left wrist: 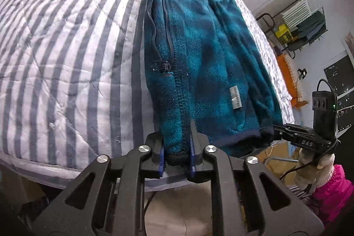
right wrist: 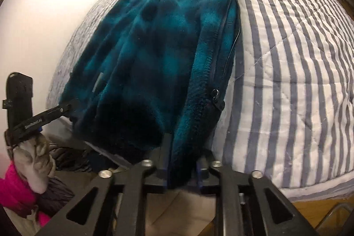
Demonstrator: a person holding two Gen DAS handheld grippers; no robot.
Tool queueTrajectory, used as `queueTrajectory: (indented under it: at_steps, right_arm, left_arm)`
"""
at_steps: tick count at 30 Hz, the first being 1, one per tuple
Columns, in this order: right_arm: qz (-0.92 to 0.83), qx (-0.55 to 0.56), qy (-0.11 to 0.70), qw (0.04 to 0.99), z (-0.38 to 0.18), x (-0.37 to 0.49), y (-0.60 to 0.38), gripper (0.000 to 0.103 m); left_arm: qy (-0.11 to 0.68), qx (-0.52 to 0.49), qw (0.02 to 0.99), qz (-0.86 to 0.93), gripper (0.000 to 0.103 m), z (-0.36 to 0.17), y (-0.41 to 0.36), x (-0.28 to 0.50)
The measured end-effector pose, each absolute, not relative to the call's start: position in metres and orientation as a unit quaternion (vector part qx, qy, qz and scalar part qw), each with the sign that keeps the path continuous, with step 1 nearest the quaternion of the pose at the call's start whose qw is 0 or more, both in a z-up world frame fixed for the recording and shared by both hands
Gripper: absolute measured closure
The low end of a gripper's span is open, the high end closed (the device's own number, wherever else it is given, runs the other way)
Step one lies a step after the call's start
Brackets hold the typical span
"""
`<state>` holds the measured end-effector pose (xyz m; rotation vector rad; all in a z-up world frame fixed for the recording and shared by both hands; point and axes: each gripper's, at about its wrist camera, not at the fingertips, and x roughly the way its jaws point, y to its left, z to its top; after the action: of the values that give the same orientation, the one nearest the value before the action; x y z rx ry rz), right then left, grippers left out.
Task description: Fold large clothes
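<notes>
Teal fleece jacket (left wrist: 199, 54) lies lengthwise on striped quilt (left wrist: 66, 59), hem at the near bed edge. Your left gripper (left wrist: 177, 160) & right gripper (right wrist: 182, 171) each pinch a hem corner. Next, prob. lift both evenly, fold hem toward far collar.

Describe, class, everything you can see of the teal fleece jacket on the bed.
The teal fleece jacket is fluffy, mottled with darker patches, with a navy hem, a zipped pocket with a cord pull, and a small grey label. It lies lengthwise, folded narrow, on the striped quilt, its hem at the bed's near edge. The left claw and right claw each pinch a hem corner.
</notes>
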<state>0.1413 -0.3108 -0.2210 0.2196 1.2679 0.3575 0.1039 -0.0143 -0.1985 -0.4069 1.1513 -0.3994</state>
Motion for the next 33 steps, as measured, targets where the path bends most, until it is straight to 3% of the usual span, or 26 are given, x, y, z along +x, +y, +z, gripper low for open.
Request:
queueTrajectory:
  at_steps: [1, 3, 5, 10, 15, 17, 21, 26, 31, 32, 33]
  right_arm:
    - [0.164, 0.107, 0.580, 0.791, -0.215, 0.140, -0.315, 0.065]
    - [0.169, 0.135, 0.563, 0.797, -0.205, 0.136, -0.326, 0.060]
    - [0.181, 0.171, 0.557, 0.792, -0.205, 0.134, -0.335, 0.043]
    - [0.171, 0.159, 0.572, 0.786, -0.211, 0.137, -0.328, 0.047]
    - [0.158, 0.117, 0.530, 0.825, -0.169, 0.150, -0.326, 0.048]
    - [0.148, 0.123, 0.534, 0.824, -0.179, 0.155, -0.330, 0.042]
    - [0.153, 0.181, 0.577, 0.782, -0.216, 0.159, -0.341, 0.042]
    - [0.210, 0.204, 0.589, 0.753, -0.240, 0.154, -0.340, 0.041]
    - [0.258, 0.230, 0.589, 0.731, -0.252, 0.148, -0.333, 0.041]
    - [0.263, 0.233, 0.587, 0.730, -0.254, 0.149, -0.332, 0.041]
    - [0.266, 0.239, 0.586, 0.727, -0.256, 0.150, -0.330, 0.042]
  left_arm:
    - [0.531, -0.188, 0.804, -0.188, 0.083, -0.193, -0.012, 0.103]
    - [0.526, -0.197, 0.805, -0.191, 0.065, -0.185, -0.003, 0.102]
    - [0.526, -0.219, 0.798, -0.196, 0.053, -0.187, 0.003, 0.104]
    - [0.543, -0.229, 0.786, -0.188, 0.053, -0.192, 0.001, 0.109]
    - [0.502, -0.179, 0.827, -0.180, 0.053, -0.153, -0.001, 0.111]
    - [0.505, -0.175, 0.826, -0.181, 0.053, -0.149, 0.001, 0.115]
    - [0.539, -0.192, 0.800, -0.183, 0.046, -0.165, 0.011, 0.124]
    - [0.582, -0.259, 0.742, -0.210, 0.046, -0.201, 0.014, 0.127]
    - [0.602, -0.246, 0.716, -0.253, 0.046, -0.219, -0.014, 0.114]
    - [0.596, -0.251, 0.720, -0.252, 0.047, -0.220, -0.014, 0.112]
    - [0.595, -0.258, 0.719, -0.251, 0.057, -0.221, -0.014, 0.112]
